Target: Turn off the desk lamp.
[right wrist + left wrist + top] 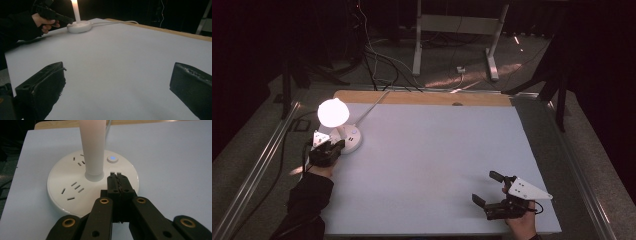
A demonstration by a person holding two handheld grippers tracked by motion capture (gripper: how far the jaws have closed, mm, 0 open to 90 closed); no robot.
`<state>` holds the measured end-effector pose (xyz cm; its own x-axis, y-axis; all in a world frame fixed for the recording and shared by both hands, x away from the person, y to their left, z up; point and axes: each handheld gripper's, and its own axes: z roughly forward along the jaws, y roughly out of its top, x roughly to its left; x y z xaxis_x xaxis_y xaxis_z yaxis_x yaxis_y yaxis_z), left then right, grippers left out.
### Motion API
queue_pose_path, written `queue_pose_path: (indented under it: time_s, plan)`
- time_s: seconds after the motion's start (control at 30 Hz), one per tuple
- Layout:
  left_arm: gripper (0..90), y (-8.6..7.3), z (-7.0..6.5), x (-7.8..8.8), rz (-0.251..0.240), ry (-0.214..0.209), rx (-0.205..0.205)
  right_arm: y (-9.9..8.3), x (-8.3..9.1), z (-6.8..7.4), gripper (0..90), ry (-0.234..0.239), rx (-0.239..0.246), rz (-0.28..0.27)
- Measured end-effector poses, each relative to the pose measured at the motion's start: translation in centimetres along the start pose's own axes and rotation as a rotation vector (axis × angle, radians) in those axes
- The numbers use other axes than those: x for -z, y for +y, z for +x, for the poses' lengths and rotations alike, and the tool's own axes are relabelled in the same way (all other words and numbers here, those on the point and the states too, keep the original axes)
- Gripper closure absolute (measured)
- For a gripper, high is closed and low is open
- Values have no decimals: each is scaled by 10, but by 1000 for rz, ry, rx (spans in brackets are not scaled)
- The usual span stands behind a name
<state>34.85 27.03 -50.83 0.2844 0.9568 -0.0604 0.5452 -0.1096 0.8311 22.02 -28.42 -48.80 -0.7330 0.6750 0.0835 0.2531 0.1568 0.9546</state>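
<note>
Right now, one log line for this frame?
lamp: lit | left gripper: shut, tips over lamp base | right gripper: open, empty | blue button light: on

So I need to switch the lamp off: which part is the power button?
Start at the lit lamp at the table's far left. On its round white base, beside the stem, sits a small round button. Unlike the socket slots, it glows blue.

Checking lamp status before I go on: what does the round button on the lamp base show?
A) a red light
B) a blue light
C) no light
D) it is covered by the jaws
B: the button glows blue on the white base, beyond the left gripper, whose jaws are shut.
</note>
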Motion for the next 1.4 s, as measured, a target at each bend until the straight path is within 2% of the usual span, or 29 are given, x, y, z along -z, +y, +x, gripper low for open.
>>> queue_pose_path:
  time_s: [0.43, 0.93, 1.0, 1.13, 1.4]
  plan:
    - [900, -3, 2, -5, 8, -4, -9, 0, 0, 0, 0, -1, 0, 1]
    - [900, 1, -1, -7, 38, 13, -55, 0, -1, 0, 0, -1, 1, 7]
    - [900, 2, 0, -7, 32, -2, -44, 0, -1, 0, 0, -4, 3, 6]
    - [900, 7, 1, -4, 15, -5, -17, 0, 0, -1, 0, -6, -1, 2]
    - [900, 17, 2, 5, -8, -17, -11, 0, 1, -1, 0, -4, -2, -1]
